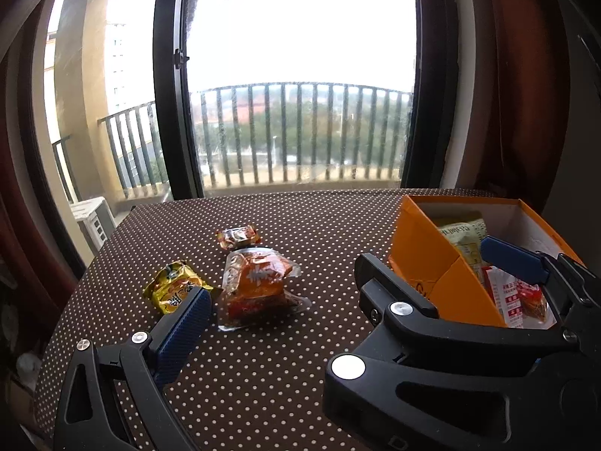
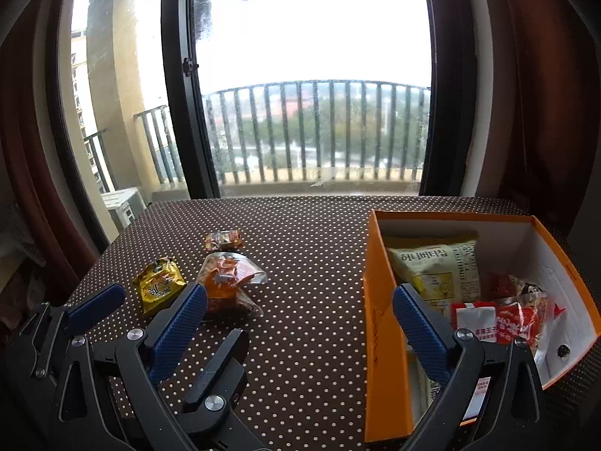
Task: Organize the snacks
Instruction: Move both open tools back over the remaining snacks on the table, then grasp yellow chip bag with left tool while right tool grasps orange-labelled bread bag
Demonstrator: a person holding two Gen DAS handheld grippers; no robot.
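- Three snacks still lay loose on the dotted table (image 2: 308,300): yellow packet (image 2: 159,289), orange bag (image 2: 229,285), small wrapper (image 2: 222,239).
- Left gripper (image 1: 285,312) and right gripper (image 2: 300,308) both gaped wide, empty.
- Orange box (image 2: 379,323) at right already held several packs.

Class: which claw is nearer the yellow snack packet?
Left. The left claw sits just before the yellow snack packet; the right claw is further right, by the orange box.
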